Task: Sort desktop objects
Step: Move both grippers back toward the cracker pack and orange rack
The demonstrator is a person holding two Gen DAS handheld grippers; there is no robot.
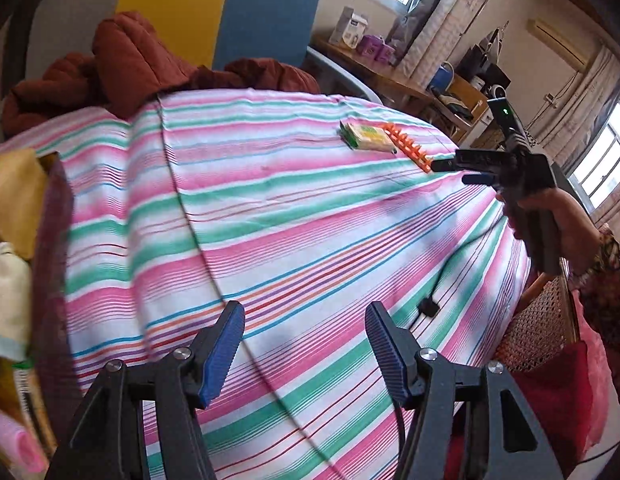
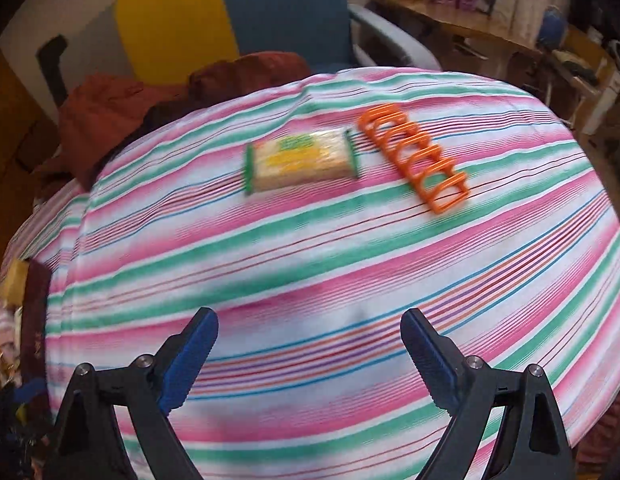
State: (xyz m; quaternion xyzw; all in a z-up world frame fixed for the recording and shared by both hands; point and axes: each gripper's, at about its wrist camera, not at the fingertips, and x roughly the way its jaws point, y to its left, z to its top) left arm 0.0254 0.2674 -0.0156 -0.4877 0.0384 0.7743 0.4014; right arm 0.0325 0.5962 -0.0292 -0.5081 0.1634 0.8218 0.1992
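Observation:
On the striped tablecloth (image 2: pixel 310 264) lie a snack packet (image 2: pixel 299 160) with green ends and, just right of it, an orange plastic rack (image 2: pixel 414 156) of several loops. My right gripper (image 2: pixel 310 344) hovers open over bare cloth, well short of both. In the left wrist view the packet (image 1: pixel 368 138) and the rack (image 1: pixel 410 148) lie at the far right, and the right gripper (image 1: pixel 456 172), in a person's hand, has its tips close beside the rack's near end. My left gripper (image 1: pixel 305 344) is open above the cloth, nothing between its fingers.
A dark red box (image 1: pixel 53 240) with packets and cloths stands at the table's left edge. A small black clip (image 1: pixel 428 308) on a cord lies near the right edge, with a wicker basket (image 1: pixel 538 320) below. Red-brown clothing (image 1: pixel 129 60) and a blue chair (image 1: pixel 265 12) lie behind.

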